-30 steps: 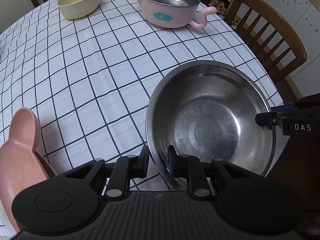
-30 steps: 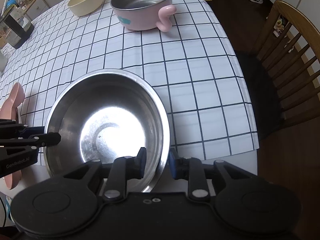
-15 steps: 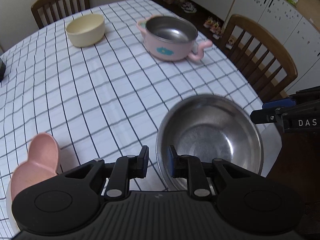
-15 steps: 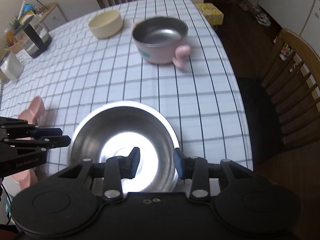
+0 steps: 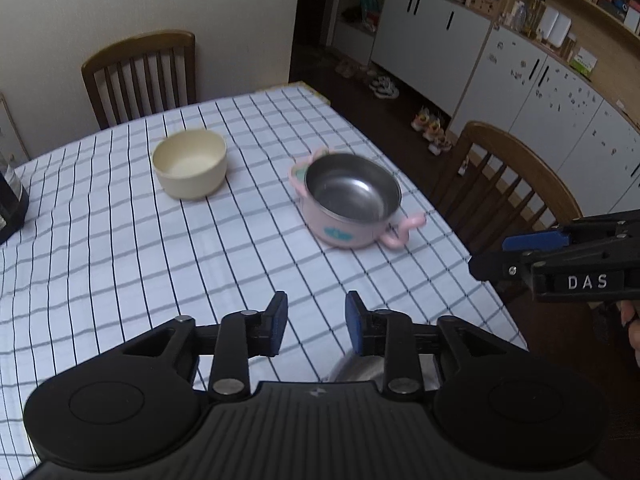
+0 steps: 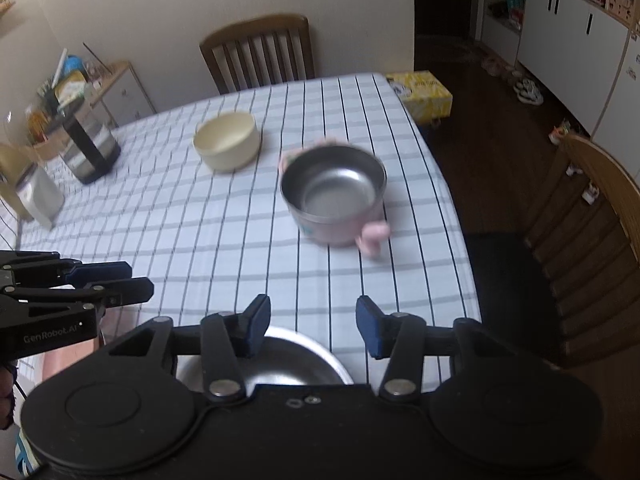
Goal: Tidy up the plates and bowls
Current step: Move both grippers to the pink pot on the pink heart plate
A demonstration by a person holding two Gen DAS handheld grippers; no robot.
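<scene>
My left gripper [image 5: 316,308] hangs above the checked table with its jaws opening and nothing between them. The right gripper [image 6: 311,316] is also opening and holds nothing. The large steel bowl [image 6: 296,354] rests on the table near its front edge, just under both grippers and mostly hidden by them; only a sliver of the steel bowl [image 5: 360,368] shows in the left wrist view. Farther back stand a cream bowl [image 5: 190,164] and a pink handled bowl [image 5: 352,200] with a steel lining. Each wrist view shows the other gripper at its side: right gripper [image 5: 492,256], left gripper [image 6: 124,280].
A pink plate [image 6: 60,360] peeks out under the left gripper. A dark jug [image 6: 90,144] and a white container [image 6: 36,196] stand at the table's left. Wooden chairs stand at the far end [image 6: 256,52] and the right side [image 6: 592,248]. A yellow box [image 6: 420,94] sits past the far right corner.
Both grippers let go of the steel bowl's rim, opened and rose, tilting up so the far end of the table and the room came into view. The steel bowl stays on the table.
</scene>
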